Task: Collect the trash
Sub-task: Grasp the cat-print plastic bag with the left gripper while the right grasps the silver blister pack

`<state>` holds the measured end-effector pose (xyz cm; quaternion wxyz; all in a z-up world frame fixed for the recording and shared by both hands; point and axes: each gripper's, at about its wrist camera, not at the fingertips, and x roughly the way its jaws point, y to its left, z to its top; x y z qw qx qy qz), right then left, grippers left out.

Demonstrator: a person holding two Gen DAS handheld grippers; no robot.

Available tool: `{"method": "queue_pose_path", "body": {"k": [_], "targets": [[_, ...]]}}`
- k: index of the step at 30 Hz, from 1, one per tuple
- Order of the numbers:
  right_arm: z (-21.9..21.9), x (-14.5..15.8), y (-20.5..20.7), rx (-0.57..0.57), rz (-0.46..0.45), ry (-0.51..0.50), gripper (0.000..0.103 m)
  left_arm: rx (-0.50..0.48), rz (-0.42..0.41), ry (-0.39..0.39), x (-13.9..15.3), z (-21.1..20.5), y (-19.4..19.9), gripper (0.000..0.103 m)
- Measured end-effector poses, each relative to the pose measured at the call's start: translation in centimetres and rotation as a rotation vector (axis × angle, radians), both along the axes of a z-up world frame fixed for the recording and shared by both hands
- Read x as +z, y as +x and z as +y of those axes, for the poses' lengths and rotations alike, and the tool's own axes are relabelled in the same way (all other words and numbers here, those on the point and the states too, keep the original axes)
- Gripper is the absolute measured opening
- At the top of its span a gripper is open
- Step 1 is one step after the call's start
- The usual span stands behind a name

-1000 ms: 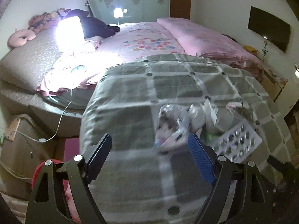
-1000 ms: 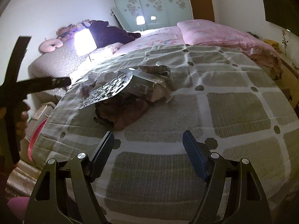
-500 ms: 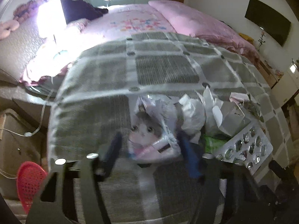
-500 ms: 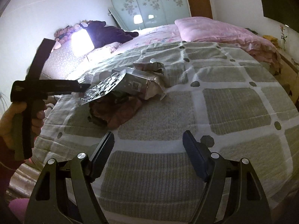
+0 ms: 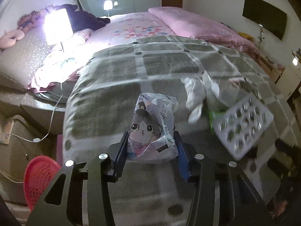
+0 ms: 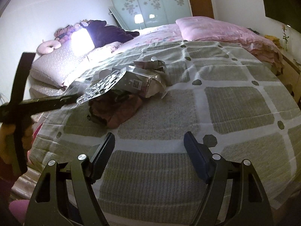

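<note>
Room: your bedroom is dim, with a lit lamp [image 5: 57,26] glaring at the far left of the bed [image 5: 143,26] and flowered sliding doors [image 6: 150,1] behind.
Surface: you are working over a grey-and-white checked blanket [image 5: 165,66] spread across the near part of the bed.
Left gripper [image 5: 151,150]: your jaws are closing on a white plastic bag printed with a cartoon cat [image 5: 152,130]; both pads press against the bag's lower sides.
Bag position: it stands up between your left fingers, clear of the other trash and near the blanket's front edge.
Trash pile: to the right of the bag lie crumpled white paper [image 5: 195,96], a scrap of green wrapper [image 5: 212,115] and a silver blister pack [image 5: 244,124], all blurred.
Right gripper [image 6: 149,150]: your jaws stand apart with only bare blanket between them.
Right view of pile: the blister pack rests tilted on a silver carton [image 6: 139,82], above a crumpled brown bag [image 6: 116,113].
Your hand [image 6: 11,133]: it grips the left tool's handle at the frame's left edge.
Floor: a red mesh basket [image 5: 40,179] sits low on the left, beside the bed.
</note>
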<state>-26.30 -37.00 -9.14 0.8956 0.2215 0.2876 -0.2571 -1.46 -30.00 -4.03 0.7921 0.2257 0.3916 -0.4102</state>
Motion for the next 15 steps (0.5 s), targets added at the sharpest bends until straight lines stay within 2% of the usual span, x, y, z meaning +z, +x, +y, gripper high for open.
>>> {"method": "queue_pose_path", "body": {"k": [3, 9, 15], "targets": [[0.1, 0.0, 0.1, 0.004, 0.002, -0.003, 0.073, 0.007, -0.006, -0.001, -0.1, 1.7, -0.6, 0.044], [0.5, -0.1, 0.4, 0.014, 0.010, -0.017, 0.073, 0.003, -0.075, 0.021, -0.4, 5.5, -2.2, 0.044], [0.4, 0.7, 0.8, 0.037, -0.020, 0.006, 0.073, 0.006, -0.080, 0.014, -0.5, 8.3, -3.0, 0.044]]}}
